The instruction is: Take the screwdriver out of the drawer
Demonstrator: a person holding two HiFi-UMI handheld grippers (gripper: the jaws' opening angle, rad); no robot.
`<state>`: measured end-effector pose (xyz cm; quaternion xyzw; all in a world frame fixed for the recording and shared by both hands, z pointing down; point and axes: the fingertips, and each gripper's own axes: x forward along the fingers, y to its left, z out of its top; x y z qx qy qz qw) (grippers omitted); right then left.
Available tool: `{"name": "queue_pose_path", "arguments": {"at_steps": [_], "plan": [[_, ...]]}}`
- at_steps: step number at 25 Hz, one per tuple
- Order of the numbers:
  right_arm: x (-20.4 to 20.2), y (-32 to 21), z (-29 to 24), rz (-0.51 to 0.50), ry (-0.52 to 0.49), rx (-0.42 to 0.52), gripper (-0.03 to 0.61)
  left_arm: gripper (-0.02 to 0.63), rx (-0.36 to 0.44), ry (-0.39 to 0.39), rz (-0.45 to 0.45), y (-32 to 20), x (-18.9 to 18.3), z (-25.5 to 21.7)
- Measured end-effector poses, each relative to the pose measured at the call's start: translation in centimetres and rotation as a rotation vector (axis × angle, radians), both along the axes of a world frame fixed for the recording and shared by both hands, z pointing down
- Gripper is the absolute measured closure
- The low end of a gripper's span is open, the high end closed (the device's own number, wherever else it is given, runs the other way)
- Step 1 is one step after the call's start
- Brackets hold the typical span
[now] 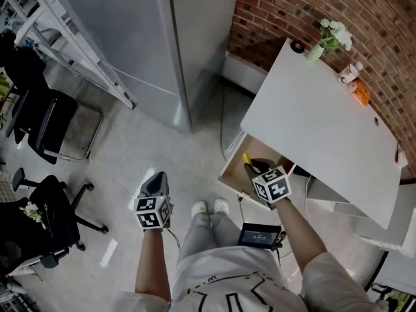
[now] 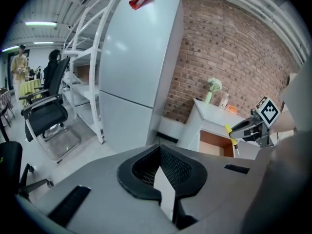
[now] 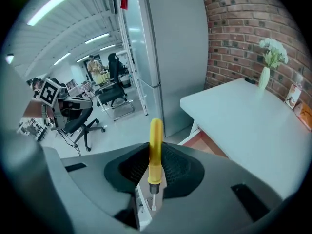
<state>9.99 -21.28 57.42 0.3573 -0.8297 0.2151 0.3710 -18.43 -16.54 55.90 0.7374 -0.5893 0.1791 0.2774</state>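
My right gripper [image 1: 255,167] is shut on a yellow-handled screwdriver [image 3: 155,149]. The handle points away from me past the jaws, and the metal shaft sits between the pads. In the head view the screwdriver [image 1: 247,159] hangs over the open wooden drawer [image 1: 229,174] under the white desk [image 1: 325,122]. The left gripper view shows the same tool [image 2: 228,129] in front of the drawer [image 2: 214,143]. My left gripper [image 1: 155,182] is shut with nothing in it, held over the floor well left of the drawer.
A tall grey cabinet [image 1: 162,38] stands left of the desk, against a brick wall [image 1: 286,12]. Office chairs [image 1: 52,125] and a white rack [image 1: 71,44] are at the far left. On the desk are a flower vase [image 1: 331,38] and an orange item [image 1: 359,94].
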Motion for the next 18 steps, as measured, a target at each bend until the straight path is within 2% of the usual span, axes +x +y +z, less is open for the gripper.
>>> {"name": "queue_pose_path", "arguments": {"at_steps": [9, 18], "plan": [[0.9, -1.4, -9.4, -0.014, -0.053, 0.173, 0.502, 0.603, 0.144, -0.028, 0.007, -1.4, -0.2, -7.1], [1.7, -1.8, -19.2, 0.113, -0.178, 0.402, 0.502, 0.603, 0.317, -0.058, 0.039, -2.5, -0.4, -14.9]]}}
